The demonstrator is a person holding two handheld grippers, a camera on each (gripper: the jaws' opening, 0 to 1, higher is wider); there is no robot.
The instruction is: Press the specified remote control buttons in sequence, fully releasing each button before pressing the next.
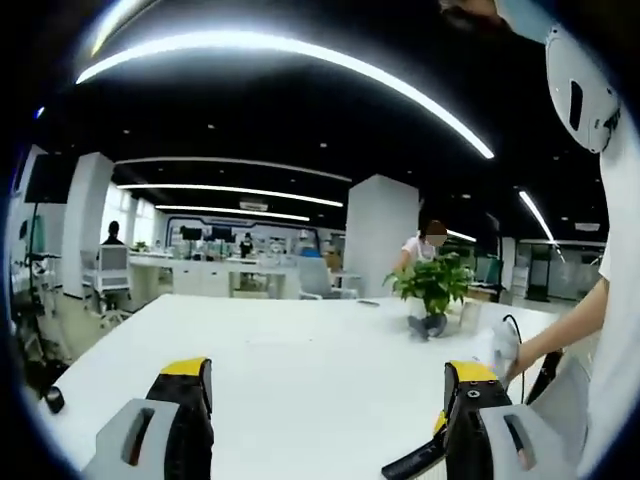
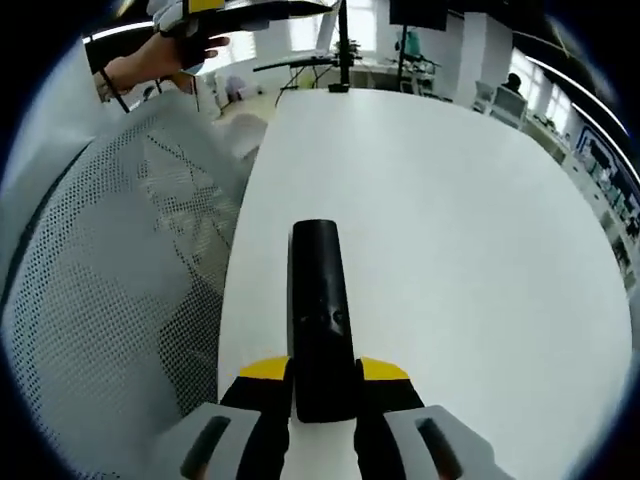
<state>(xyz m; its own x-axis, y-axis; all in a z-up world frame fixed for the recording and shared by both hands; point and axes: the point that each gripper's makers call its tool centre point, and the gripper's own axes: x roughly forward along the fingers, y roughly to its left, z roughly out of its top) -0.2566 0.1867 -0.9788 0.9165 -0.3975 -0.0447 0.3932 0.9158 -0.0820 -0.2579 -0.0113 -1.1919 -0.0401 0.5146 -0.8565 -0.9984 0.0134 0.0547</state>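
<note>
Remote (image 2: 320,315) sits clamped in right tool (image 2: 325,385), jutting forward over table (image 2: 450,230); left tool (image 1: 330,385) gapes apart.

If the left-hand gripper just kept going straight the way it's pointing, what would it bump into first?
Probably nothing soon: ahead of the open left gripper lies bare white table. The potted plant stands farther off to the right, likely beside that line, though depth is unclear.

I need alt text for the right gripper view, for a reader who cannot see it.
The right gripper holds a black remote between its jaws, the remote pointing forward over a white table. To the left is a white mesh chair back; a hand shows at upper left.
</note>
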